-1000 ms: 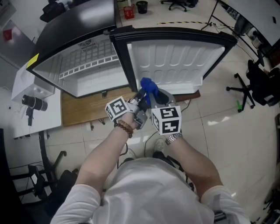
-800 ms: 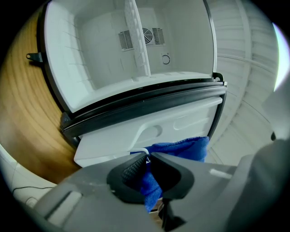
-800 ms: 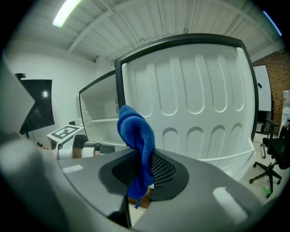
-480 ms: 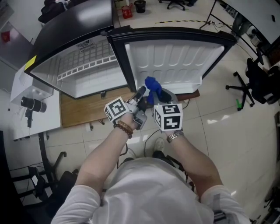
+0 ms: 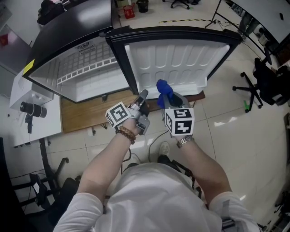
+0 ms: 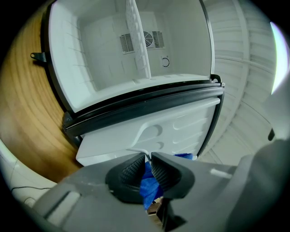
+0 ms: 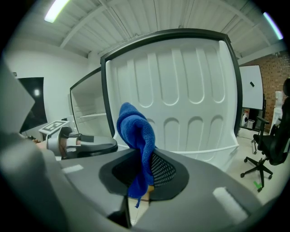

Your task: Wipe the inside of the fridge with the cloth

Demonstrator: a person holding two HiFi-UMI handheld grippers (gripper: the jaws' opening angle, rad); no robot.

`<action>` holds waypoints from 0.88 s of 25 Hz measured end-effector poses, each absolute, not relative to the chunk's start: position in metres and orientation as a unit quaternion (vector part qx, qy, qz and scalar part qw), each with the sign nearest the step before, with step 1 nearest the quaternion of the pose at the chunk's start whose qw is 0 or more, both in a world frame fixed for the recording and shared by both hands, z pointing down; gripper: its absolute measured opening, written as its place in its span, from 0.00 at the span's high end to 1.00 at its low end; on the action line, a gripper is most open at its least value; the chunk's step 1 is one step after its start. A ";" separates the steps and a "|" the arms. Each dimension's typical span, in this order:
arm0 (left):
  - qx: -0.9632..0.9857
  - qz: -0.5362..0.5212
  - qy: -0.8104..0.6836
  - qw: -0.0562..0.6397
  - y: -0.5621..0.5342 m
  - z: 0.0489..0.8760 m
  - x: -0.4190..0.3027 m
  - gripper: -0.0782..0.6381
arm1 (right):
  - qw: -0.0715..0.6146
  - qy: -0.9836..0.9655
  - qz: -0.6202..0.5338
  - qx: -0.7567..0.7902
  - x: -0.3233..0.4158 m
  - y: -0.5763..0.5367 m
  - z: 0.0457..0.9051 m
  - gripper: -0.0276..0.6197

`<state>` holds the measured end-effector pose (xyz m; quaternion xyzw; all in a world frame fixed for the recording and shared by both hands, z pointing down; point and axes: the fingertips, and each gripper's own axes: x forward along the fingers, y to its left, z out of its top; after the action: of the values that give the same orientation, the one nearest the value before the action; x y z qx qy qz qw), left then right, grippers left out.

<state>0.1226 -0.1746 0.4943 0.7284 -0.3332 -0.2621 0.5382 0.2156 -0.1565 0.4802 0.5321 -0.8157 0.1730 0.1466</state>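
The fridge point(image 5: 90, 77) stands open with its white inside point(image 6: 113, 54) bare, a wire shelf across it. Its door point(image 5: 176, 63) swings out to the right, the ribbed inner liner point(image 7: 181, 90) facing me. My right gripper point(image 5: 166, 101) is shut on a blue cloth point(image 5: 163, 88), which sticks up out of the jaws point(image 7: 135, 129) in front of the door liner. My left gripper point(image 5: 143, 94) is a short way to its left, at the door's hinge edge, shut with nothing pinched point(image 6: 148, 156). The cloth point(image 6: 148, 188) shows beyond its pads, apart from them.
The fridge rests on a wooden platform point(image 5: 86, 113). A white table point(image 5: 27, 90) with a black device point(image 5: 31, 108) stands at the left. A black office chair point(image 5: 267, 81) is at the right on the tiled floor. Cups point(image 5: 129, 12) sit behind the fridge.
The right gripper has carried the blue cloth to the right, away from the left gripper and nearer the door liner. The left gripper has stayed put.
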 end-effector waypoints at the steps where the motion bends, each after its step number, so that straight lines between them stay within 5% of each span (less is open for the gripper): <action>1: 0.728 -0.262 -0.333 0.539 -0.174 0.494 0.123 0.85 | 0.146 -0.814 0.173 0.535 0.220 -0.156 0.480 0.87; 22: 0.725 -0.269 -0.334 0.539 -0.171 0.493 0.125 0.85 | 0.140 -0.741 0.171 0.634 0.368 -0.176 0.479 0.87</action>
<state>0.1251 -0.1710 0.4930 0.7246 -0.3341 -0.2691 0.5394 0.3676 -0.1757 0.4786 0.6340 -0.7412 0.1709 0.1396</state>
